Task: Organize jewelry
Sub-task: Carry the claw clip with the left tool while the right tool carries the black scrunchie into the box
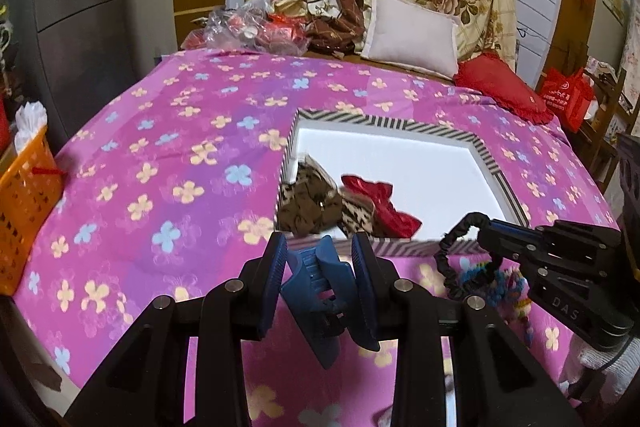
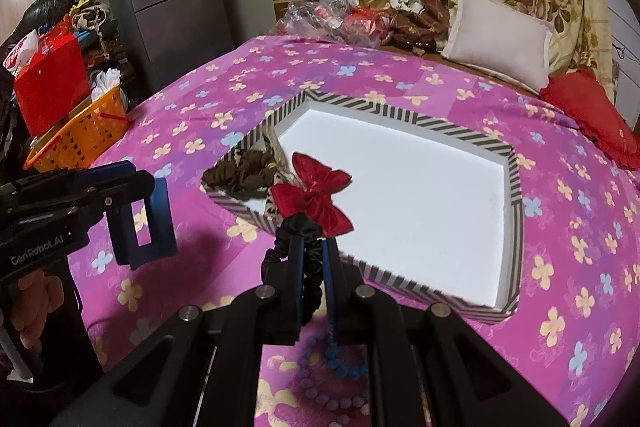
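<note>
1 blue hair claw (image 1: 316, 291), 1 black scrunchie (image 2: 298, 227), gripped.

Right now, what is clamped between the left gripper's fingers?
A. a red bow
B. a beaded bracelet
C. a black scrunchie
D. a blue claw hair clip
D. In the left wrist view the left gripper is shut on the blue claw hair clip; the black scrunchie is in the right gripper, and the red bow lies in the striped tray.

left tongs (image 1: 320, 291) clamped on blue hair clip (image 1: 316, 291) — right tongs (image 2: 314, 267) pinching black scrunchie (image 2: 298, 227).
</note>
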